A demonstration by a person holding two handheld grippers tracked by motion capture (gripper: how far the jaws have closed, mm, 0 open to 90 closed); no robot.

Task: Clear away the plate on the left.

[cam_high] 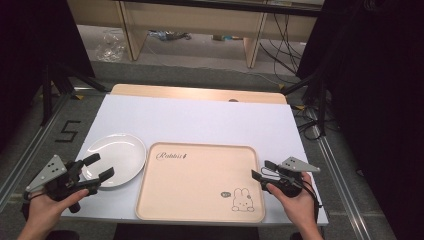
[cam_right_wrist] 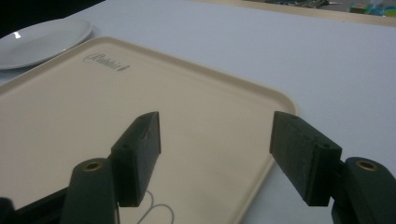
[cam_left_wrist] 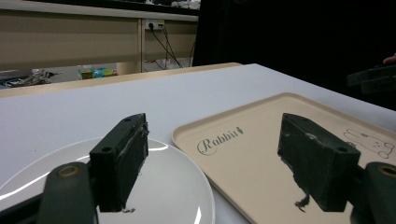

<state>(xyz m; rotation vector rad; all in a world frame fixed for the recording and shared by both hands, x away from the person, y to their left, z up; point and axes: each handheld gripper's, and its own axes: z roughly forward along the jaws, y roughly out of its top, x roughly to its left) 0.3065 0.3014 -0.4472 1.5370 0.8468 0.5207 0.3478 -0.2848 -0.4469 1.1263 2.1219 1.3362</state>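
A beige tray [cam_high: 200,180] with a rabbit drawing lies at the table's near middle. To its left sits an empty white plate [cam_high: 116,157]. My left gripper [cam_high: 99,166] is open, its jaws over the plate's near-left rim. In the left gripper view the plate [cam_left_wrist: 163,186] and the tray [cam_left_wrist: 252,149] lie beneath the open gripper [cam_left_wrist: 215,158]. My right gripper [cam_high: 261,169] is open at the tray's right edge. In the right gripper view the open gripper [cam_right_wrist: 215,149] hovers over the tray [cam_right_wrist: 116,107], with the plate [cam_right_wrist: 44,39] far off at upper left.
A white sheet [cam_high: 200,120] covers the table. Past its far edge run wooden desk legs [cam_high: 131,30], cables [cam_high: 282,45] and a plastic bag on the floor. Black stands [cam_high: 50,85] flank both sides.
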